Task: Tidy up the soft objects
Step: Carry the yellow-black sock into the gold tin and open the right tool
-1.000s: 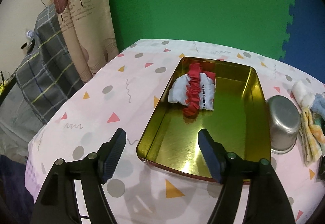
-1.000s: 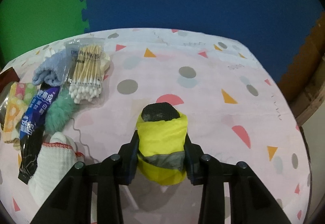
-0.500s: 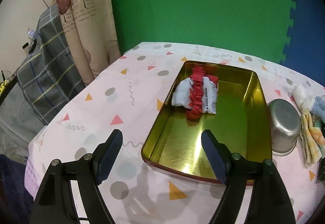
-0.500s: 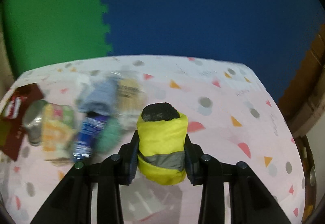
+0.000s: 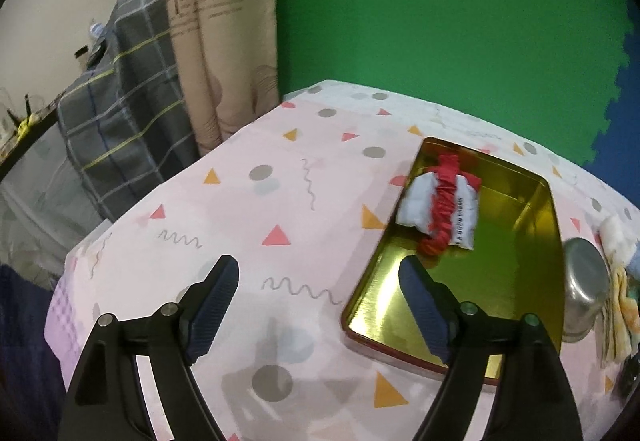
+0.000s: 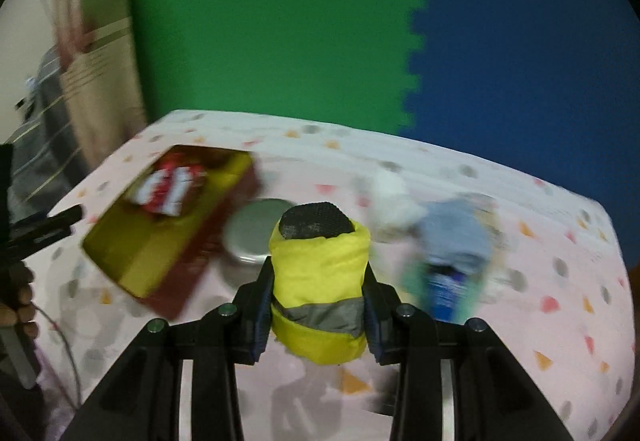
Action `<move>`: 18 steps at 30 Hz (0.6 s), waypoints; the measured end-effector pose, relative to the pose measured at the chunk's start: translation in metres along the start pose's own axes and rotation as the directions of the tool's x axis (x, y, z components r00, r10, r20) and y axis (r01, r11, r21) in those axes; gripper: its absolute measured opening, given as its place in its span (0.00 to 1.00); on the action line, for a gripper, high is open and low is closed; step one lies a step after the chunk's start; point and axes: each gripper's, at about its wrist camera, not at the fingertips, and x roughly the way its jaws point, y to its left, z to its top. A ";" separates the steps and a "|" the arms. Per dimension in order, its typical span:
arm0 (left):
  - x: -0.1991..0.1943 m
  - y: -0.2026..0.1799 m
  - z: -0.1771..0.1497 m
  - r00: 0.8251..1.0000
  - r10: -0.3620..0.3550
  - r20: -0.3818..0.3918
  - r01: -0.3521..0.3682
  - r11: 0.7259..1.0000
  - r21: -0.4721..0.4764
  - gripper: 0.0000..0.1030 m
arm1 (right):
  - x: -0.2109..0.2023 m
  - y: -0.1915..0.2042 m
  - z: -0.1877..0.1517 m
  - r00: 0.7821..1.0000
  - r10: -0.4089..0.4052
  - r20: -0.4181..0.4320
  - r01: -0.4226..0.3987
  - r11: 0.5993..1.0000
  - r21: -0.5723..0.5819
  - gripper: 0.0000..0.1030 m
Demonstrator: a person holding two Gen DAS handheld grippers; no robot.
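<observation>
The right claw [image 6: 318, 305] is clenched on a rolled yellow bundle [image 6: 319, 281] with a grey band and a dark end, held upright between the pads and clear of the surface [image 6: 560, 209]. It seems to be carried toward the gold tray [image 5: 516, 281], which appears to serve as the collecting place, since a white pouch [image 5: 420, 201] wrapped by a red scrunchie [image 5: 442, 201] already lies at its far end. The left claw [image 5: 320, 305] hangs released and empty over the near left corner of the tray, probably kept out of the way. A steel bowl [image 5: 580, 297] sits just beside the tray, with folded cloths [image 5: 618, 305] beyond it. The right view is blurred, so the other soft items there are hard to name.
</observation>
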 end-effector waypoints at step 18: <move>0.007 0.022 0.004 1.000 -0.004 -0.019 0.003 0.996 -0.089 0.77 | 0.079 0.142 0.016 0.976 0.163 -0.146 -0.189 0.964 -0.186 0.37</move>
